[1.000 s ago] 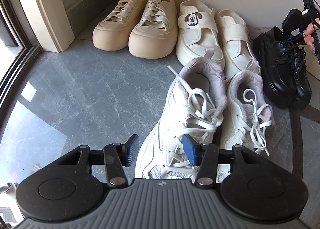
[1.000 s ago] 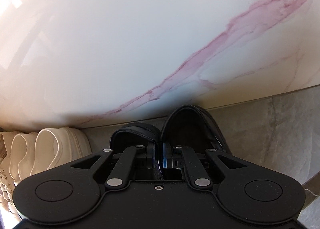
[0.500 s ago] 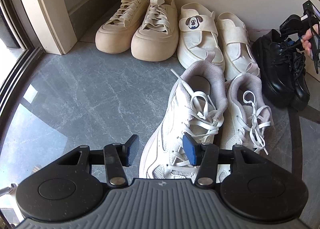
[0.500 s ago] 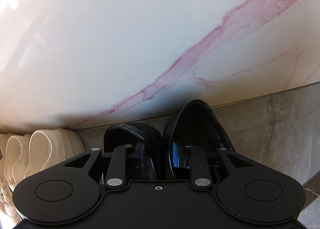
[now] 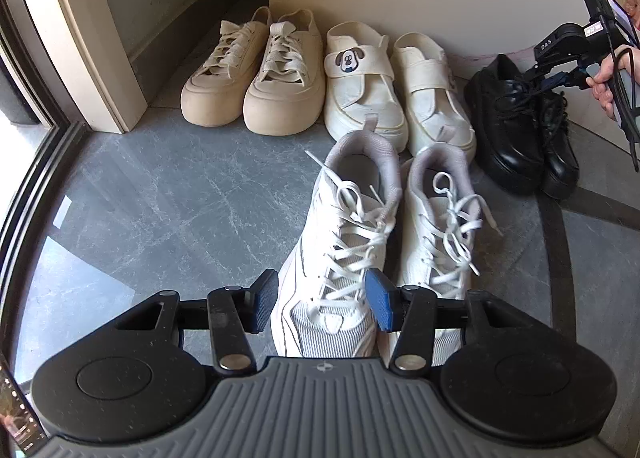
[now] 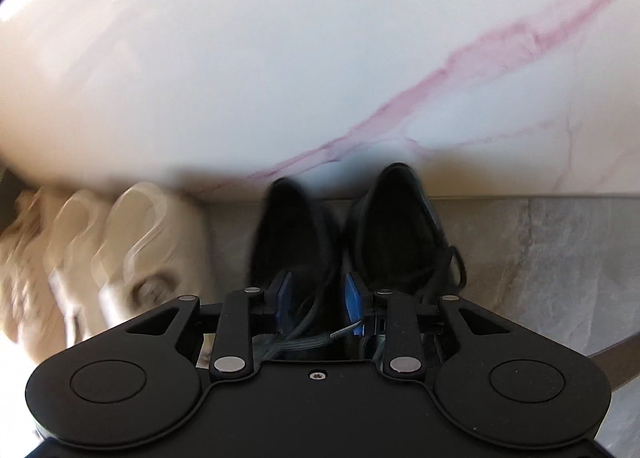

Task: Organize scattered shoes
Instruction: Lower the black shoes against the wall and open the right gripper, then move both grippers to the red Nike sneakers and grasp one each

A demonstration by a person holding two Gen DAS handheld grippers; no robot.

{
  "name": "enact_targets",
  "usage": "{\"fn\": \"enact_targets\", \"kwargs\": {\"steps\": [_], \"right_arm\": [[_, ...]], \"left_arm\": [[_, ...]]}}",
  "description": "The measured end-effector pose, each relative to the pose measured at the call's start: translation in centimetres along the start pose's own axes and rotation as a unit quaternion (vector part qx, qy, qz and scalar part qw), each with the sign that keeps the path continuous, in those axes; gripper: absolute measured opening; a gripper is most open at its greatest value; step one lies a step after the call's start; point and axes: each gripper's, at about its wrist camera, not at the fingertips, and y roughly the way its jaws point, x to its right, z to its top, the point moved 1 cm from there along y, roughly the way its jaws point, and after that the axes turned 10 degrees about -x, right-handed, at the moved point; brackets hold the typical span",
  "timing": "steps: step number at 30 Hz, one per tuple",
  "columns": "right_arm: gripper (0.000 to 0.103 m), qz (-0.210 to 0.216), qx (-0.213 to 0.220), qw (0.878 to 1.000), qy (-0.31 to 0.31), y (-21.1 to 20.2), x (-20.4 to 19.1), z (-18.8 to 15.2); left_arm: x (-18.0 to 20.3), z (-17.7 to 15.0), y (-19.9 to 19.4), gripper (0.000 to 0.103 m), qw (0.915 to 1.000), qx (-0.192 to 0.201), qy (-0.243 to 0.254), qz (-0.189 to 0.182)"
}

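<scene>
Lifted and pulled back from the 2 glossy black lace-up shoes [image 6: 360, 226] at the pink-veined white marble wall [image 6: 320, 58], right gripper [image 6: 318, 300] now parted, nothing pinched, only loose laces between the blue pads. Left gripper [image 5: 322, 304] half spread and empty above the toe of the left one of 2 white mesh lace-up sneakers [image 5: 348, 234]. Sneakers directly ahead of the left gripper, long axes running away from it, heels just short of the cream strap shoes [image 5: 396, 94], left hand nearer.
</scene>
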Motion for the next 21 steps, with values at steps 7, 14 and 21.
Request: {"fn": "enact_targets", "kwargs": {"steps": [7, 14, 21], "right_arm": [[0.029, 0.029, -0.031, 0.994, -0.103, -5.6, -5.6, -5.5], [0.032, 0.049, -0.049, 0.989, -0.131, -11.1, -9.3, -12.7], [0.034, 0.09, -0.064, 0.988, -0.109, -14.6, -12.0, -22.5]], "left_arm": [[1.0, -3.4, -4.9, 0.046, 0.9996, 0.015, 0.02, -0.009], [1.3, -7.4, -7.8, 0.046, 0.999, 0.006, 0.04, -0.019], [2.1, -11.4, -7.9, 0.047, 0.9963, -0.015, 0.082, -0.023]]}}
